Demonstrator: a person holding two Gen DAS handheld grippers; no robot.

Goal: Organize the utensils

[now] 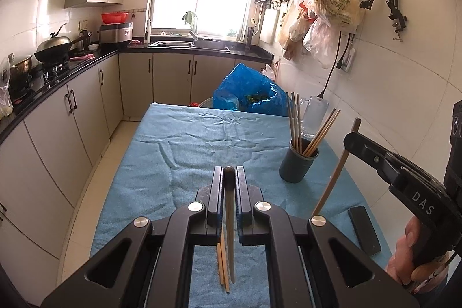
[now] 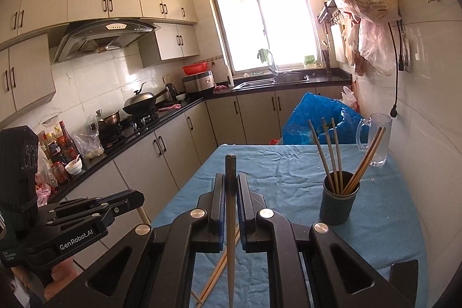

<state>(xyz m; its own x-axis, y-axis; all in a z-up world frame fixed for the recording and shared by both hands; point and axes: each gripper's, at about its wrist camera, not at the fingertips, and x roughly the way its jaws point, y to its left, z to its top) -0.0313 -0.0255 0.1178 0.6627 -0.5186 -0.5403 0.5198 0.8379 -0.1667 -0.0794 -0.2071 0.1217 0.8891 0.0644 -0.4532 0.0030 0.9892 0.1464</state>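
Note:
A dark grey cup (image 1: 297, 163) with several chopsticks standing in it sits on the blue cloth at the right; it also shows in the right wrist view (image 2: 339, 201). My left gripper (image 1: 230, 173) is shut on one chopstick (image 1: 229, 221), held above the cloth. My right gripper (image 2: 231, 181) is shut on another chopstick (image 2: 231, 221), held upright; from the left wrist view that chopstick (image 1: 335, 178) shows to the right of the cup. Loose chopsticks (image 1: 221, 264) lie on the cloth under the left gripper, and also show in the right wrist view (image 2: 219, 273).
The table is covered by a blue cloth (image 1: 202, 140). A glass mug (image 2: 378, 137) stands at the far right corner, a blue bag (image 1: 245, 91) beyond the table's far end. A black phone (image 1: 363, 230) lies at the right edge. Kitchen counters run along the left.

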